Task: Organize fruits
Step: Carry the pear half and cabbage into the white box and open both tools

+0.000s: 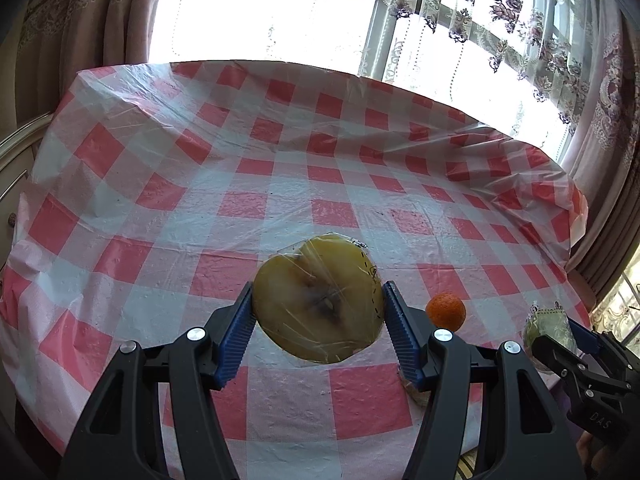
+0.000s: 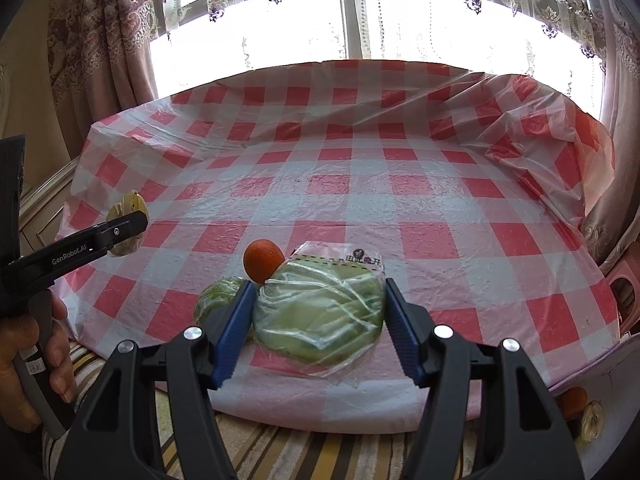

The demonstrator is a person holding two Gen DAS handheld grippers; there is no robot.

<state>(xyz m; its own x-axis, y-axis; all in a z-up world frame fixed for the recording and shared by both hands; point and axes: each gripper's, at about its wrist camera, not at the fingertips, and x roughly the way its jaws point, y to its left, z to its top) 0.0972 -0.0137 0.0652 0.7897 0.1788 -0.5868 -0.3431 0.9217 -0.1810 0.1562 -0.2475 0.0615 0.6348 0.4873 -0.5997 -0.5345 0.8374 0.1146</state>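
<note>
- Fruit halves wrapped in plastic film are what both grippers hold: the left gripper (image 1: 318, 316) pinches a yellow half (image 1: 318, 300) between its blue pads, cut face toward the camera, raised above the checked tablecloth (image 1: 224, 184).
- Right gripper (image 2: 318, 320) has its pads pressed against the sides of a green half (image 2: 320, 312) in a clear bag; whether that piece is lifted or resting on the cloth near the table's front edge, I cannot tell.
- Just ahead and to the left of the right gripper's fingers sits a small orange (image 2: 263, 260), touching or nearly touching the green half's bag; a second green piece (image 2: 218, 300) lies just left of the left finger.
- From the left gripper, the orange (image 1: 446, 310) is just off its right finger, near the cloth's front edge.
- Judged from this, the step in hand is carrying the two wrapped halves to a place for grouping.
- Next move calls for setting each half down beside the others without knocking the round orange, which could roll, and without letting the slick film slip between the pads.
</note>
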